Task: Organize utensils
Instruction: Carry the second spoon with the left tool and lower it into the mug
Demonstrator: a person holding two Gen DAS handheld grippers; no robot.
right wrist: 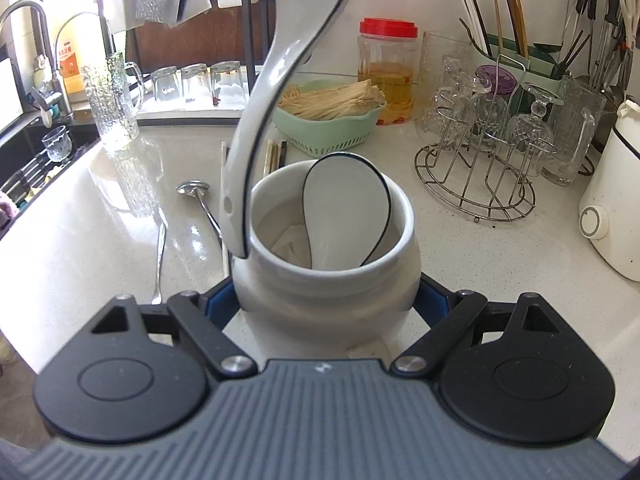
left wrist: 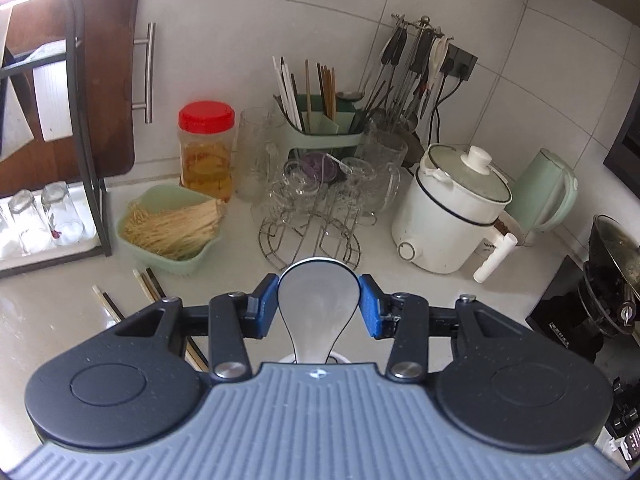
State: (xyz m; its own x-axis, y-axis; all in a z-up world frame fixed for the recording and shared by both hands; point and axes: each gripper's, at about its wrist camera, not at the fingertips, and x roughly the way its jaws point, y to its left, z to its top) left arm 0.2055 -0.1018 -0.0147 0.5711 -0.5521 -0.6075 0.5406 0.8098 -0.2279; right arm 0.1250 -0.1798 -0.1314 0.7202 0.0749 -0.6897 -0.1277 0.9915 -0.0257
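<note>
Gripping a white spoon (left wrist: 316, 300) by the sides of its bowl, the left tongs (left wrist: 318, 304) hold it with the handle hanging down; in the right wrist view that handle ends just at the left rim of a white jar (right wrist: 326, 280). The right tongs (right wrist: 326, 300) are clamped on the jar's body, and the jar stands on the pale surface (right wrist: 500, 264). A second white spoon (right wrist: 346, 208) with a dark rim already leans inside the jar, bowl up.

No writing on the spoons or jar can be read. An orange label on a bottle (right wrist: 70, 66) by the tap carries characters too small to make out.

Left of the jar, two metal spoons (right wrist: 196, 200) and several chopsticks (right wrist: 276, 156) lie on the surface. A green basket (right wrist: 332, 128) sits behind the jar, a wire glass rack (right wrist: 480, 184) to its right. Bare surface lies between the jar and the rack, and along the near left edge.
</note>
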